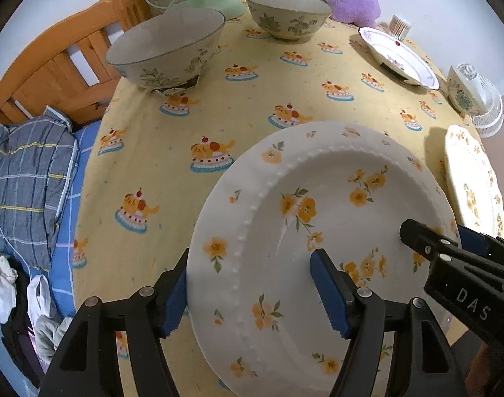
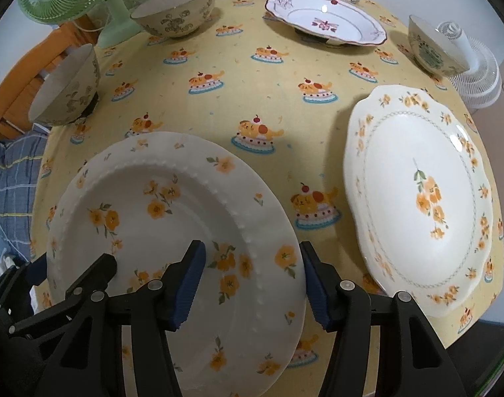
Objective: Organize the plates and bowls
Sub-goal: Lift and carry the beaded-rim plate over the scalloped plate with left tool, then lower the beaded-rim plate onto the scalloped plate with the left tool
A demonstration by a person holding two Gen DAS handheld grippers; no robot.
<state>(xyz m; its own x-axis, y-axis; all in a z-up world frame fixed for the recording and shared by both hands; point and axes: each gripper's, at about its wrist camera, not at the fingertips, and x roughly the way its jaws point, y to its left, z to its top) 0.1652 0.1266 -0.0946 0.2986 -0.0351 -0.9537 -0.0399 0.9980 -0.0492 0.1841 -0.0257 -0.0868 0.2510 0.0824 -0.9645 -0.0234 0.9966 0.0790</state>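
The white round ceramic plate with orange flowers and a beaded rim [image 2: 172,231] sits at the near edge of the tabletop [image 1: 252,76], its rim clasped on opposite sides by the left gripper [image 1: 252,292] and the right gripper [image 2: 252,284], each with one pad inside and one outside. Uneven lifting could tilt it out of the jaws, or swing it against the scalloped cream plate with orange flowers [image 2: 420,201] close alongside.
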